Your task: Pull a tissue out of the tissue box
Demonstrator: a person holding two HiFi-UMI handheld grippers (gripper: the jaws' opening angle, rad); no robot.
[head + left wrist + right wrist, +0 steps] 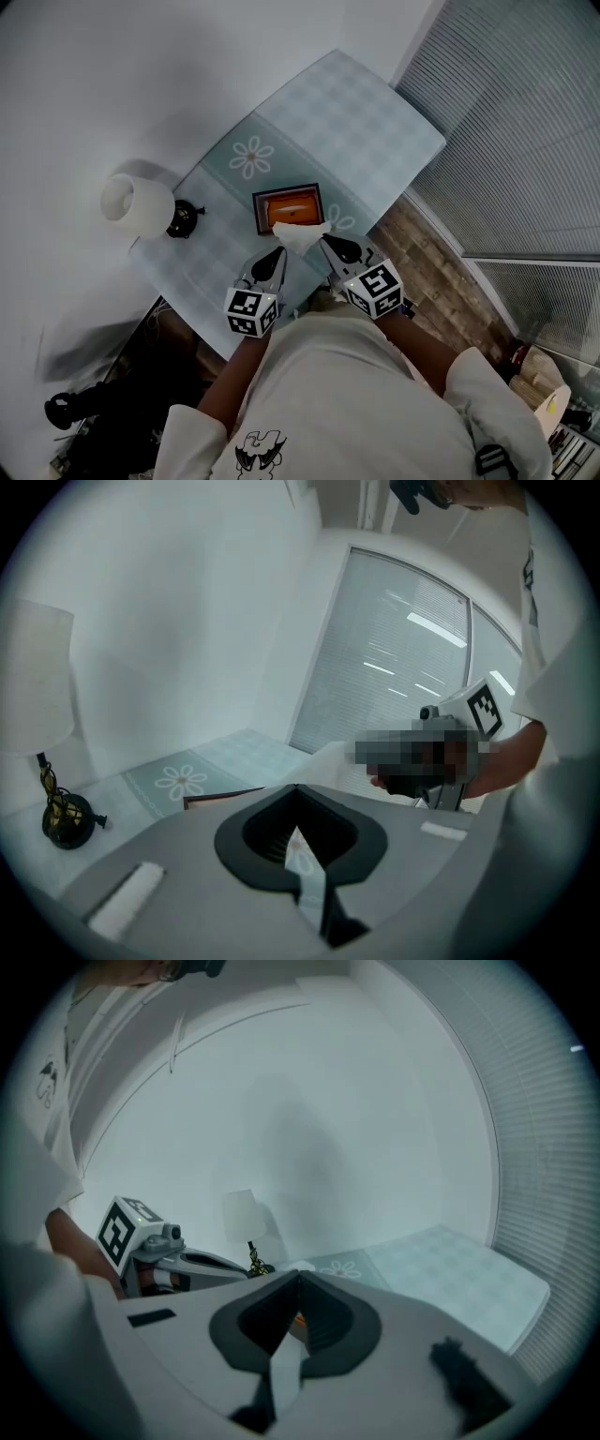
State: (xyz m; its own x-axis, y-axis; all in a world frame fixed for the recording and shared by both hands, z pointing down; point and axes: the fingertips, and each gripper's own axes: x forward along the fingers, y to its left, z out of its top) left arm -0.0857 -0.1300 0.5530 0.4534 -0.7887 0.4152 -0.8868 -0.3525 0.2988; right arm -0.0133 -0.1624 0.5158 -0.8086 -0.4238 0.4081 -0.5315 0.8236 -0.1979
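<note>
The tissue box (289, 208), dark brown with an orange top, stands on the table near its front edge. A white tissue (302, 234) is drawn up out of it and hangs between my two grippers, just above the box's near side. My left gripper (278, 251) is shut at the tissue's left corner, and the right gripper (325, 241) is shut at its right edge. In the left gripper view the jaws (296, 789) meet at the tip and the tissue (328, 759) stretches rightward. A pale strip of tissue (286, 1363) sits between the closed jaws of the right gripper (299, 1277).
The table (375, 122) wears a pale checked cloth with a daisy (251, 157). A white-shaded lamp (136, 204) on a dark base (183, 220) stands left of the box. Window blinds (525, 122) and wood flooring (431, 253) lie to the right.
</note>
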